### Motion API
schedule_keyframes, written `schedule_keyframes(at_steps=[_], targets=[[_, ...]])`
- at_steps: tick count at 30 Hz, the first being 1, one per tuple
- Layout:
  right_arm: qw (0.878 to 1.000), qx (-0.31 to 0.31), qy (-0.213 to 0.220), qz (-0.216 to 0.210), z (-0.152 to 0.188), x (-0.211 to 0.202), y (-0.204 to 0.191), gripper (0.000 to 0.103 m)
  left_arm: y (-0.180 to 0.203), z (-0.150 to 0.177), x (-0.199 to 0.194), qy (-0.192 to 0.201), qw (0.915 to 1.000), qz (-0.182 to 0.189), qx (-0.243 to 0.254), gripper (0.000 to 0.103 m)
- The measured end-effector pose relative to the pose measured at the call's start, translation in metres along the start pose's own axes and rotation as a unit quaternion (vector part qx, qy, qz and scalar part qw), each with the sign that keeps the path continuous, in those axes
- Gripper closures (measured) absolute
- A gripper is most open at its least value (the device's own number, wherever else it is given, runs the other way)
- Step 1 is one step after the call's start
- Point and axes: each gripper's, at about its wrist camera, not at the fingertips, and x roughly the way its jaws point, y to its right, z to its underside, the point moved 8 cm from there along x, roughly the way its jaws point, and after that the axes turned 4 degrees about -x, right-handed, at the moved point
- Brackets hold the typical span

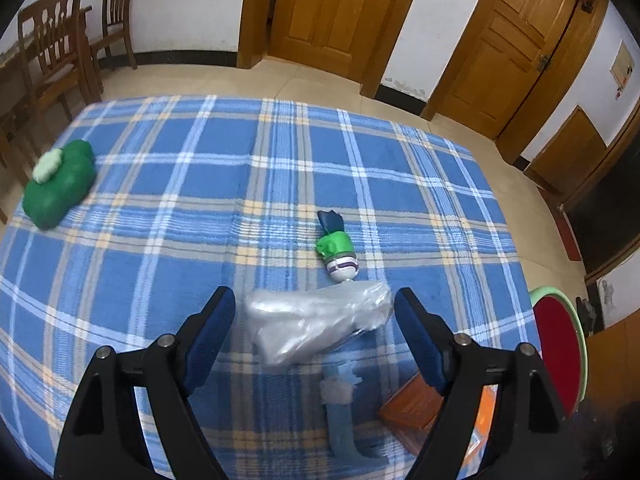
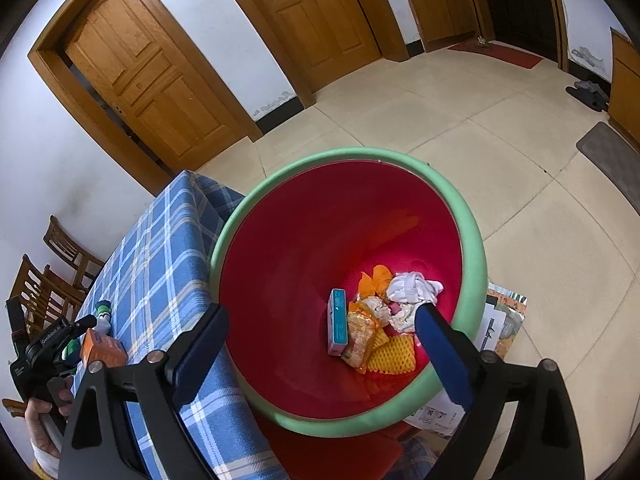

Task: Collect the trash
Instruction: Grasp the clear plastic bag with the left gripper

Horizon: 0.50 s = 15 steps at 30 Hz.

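Observation:
A crumpled clear plastic bag [image 1: 316,324] lies on the blue plaid tablecloth [image 1: 180,208]. My left gripper [image 1: 314,294] is open and straddles it, the blue pads a little clear of the bag on both sides. My right gripper [image 2: 320,312] is open above the red bin with the green rim [image 2: 472,248], nothing between its fingers. At the bin's bottom lie a teal box [image 2: 338,326], orange wrappers [image 2: 362,336], a yellow foam net [image 2: 390,354] and a white wad [image 2: 414,288]. The bin [image 1: 560,352] stands off the table's right edge.
Beyond the bag lies a green and white toy figure [image 1: 336,252]. A green plush [image 1: 60,188] sits far left. Near me are a small white wad [image 1: 336,392], a blue-grey object [image 1: 340,420] and a wooden box [image 1: 412,412]. An orange box [image 2: 102,348] rests on the table; papers [image 2: 496,328] lie on the floor.

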Motion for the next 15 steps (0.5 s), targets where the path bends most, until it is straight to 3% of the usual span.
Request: schedule_keyframes(at_steps=[12, 15], targets=[[1.0, 0.0, -0.004, -0.002, 0.001, 0.002, 0.002, 0.007, 0.001, 0.007, 0.012, -0.016, 0.9999, -0.001, 0.002, 0.022], [1.0, -0.002, -0.004, -0.004, 0.002, 0.002, -0.001, 0.007, -0.002, 0.008, 0.01, -0.015, 0.9999, 0.001, 0.004, 0.026]])
